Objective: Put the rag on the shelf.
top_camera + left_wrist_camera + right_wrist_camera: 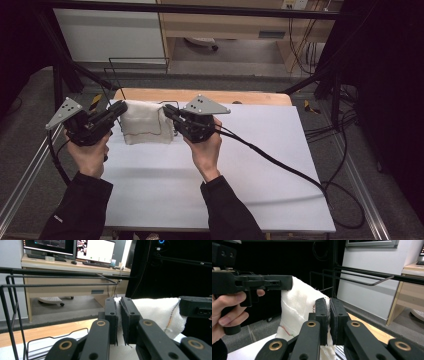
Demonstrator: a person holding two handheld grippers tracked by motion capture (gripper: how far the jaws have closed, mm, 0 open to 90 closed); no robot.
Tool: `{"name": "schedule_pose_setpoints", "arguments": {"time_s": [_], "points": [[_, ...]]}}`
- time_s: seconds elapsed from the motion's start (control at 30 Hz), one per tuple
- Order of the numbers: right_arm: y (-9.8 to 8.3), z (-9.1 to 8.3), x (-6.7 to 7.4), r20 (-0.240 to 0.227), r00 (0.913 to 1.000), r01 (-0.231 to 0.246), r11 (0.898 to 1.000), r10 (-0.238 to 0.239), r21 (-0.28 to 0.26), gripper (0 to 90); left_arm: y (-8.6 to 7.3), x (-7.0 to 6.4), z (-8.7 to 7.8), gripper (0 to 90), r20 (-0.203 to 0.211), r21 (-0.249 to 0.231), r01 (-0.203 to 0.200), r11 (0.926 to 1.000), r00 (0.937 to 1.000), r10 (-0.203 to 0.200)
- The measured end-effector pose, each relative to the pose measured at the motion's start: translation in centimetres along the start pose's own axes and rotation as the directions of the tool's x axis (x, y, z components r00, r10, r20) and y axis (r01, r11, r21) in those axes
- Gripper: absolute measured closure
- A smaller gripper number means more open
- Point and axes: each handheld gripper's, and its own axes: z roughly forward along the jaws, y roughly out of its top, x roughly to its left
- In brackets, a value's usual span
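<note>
White cloth [146,121] hangs between my 2 claws at 12 o'clock above the surface [250,165]; left claw [118,110] and right claw [169,112] each clamp a top corner. I'd keep tension even and level over the wire rack [137,65].

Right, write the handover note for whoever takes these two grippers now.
Left gripper: shut on one top edge of the white cloth.
Right gripper: shut on the opposite top edge.
The cloth hangs spread between them, held up above the far part of the white table, in front of the black wire rack.
Done: both edges gripped, cloth lifted.
Left: probably draping it over the rack rail; not yet on it. Keep both jaws closed or it drops.
</note>
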Motion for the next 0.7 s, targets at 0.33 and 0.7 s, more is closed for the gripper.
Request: {"name": "schedule_pose_setpoints", "arguments": {"time_s": [0.33, 0.7], "points": [[1.3, 1.1, -0.4, 0.012, 0.9999, 0.012, 1.0, -0.011, -0.024, 85.9, 1.3, 0.7, 0.4, 83.4, -0.013, -0.035, 0.009, 0.9993, 0.9999, -0.01], [2.9, 1.8, -0.6, 0.022, 0.9994, 0.028, 0.998, -0.027, -0.057, 85.9, 2.9, 1.1, 0.6, 83.4, -0.019, -0.071, 0.009, 0.9974, 0.9998, -0.01]]}}
